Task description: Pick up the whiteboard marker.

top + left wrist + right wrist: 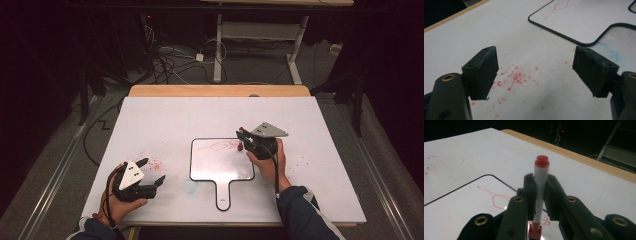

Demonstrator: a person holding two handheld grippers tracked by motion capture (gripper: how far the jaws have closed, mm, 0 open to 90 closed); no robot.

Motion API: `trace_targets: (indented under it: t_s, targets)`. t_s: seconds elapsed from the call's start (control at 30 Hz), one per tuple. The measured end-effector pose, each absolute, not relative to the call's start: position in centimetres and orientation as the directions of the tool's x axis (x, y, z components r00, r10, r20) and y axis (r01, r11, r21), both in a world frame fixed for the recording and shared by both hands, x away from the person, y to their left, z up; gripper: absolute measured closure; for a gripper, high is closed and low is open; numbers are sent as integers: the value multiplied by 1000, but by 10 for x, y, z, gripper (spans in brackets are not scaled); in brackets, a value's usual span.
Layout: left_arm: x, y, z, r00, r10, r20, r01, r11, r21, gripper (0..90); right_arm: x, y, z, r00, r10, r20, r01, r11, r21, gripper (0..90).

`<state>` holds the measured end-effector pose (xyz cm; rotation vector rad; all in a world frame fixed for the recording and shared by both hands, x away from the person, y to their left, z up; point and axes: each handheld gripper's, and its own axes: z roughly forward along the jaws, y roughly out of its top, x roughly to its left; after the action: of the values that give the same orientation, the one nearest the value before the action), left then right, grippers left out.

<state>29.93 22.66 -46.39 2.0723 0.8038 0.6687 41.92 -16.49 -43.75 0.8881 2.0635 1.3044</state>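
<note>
A small whiteboard with a black rim and handle (223,160) lies flat on the table, with a red scribble (220,145) near its far edge. My right gripper (243,138) hovers at the board's far right corner, shut on a white marker with red ends (540,185), which stands upright between the jaws with its lower red end near the board. The red scribble (496,200) lies just left of the jaws. My left gripper (151,171) rests at the front left of the table, open and holding nothing, over red specks (515,76).
A white sheet (165,115) covers the table; a wooden edge (220,90) runs along the far side. A faint blue smudge (190,186) sits left of the board's handle. Cables (165,60) and a desk frame (260,35) stand on the floor beyond.
</note>
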Motion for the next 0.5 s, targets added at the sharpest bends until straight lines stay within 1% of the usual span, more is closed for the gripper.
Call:
trace_targets:
  t_s: [0.1, 0.27, 0.3, 0.4, 0.5]
  targets:
    - [300, 224, -465, 666, 718, 201, 294, -501, 814, 197, 419, -165, -438, -636, 766, -94, 240, 312, 919, 816]
    - [302, 222, -465, 674, 710, 205, 292, -511, 809, 197, 423, -155, -439, -653, 746, -129, 208, 341, 917, 816]
    - [302, 221, -466, 675, 712, 192, 304, -506, 807, 197, 423, -155, -439, -653, 746, -129, 208, 341, 917, 816]
    - [303, 219, -467, 681, 703, 206, 292, -519, 803, 197, 426, -148, -438, -668, 734, -122, 211, 344, 915, 816]
    - [303, 218, -468, 687, 700, 196, 303, -521, 798, 197, 428, -138, -438, -685, 720, -107, 216, 341, 915, 816]
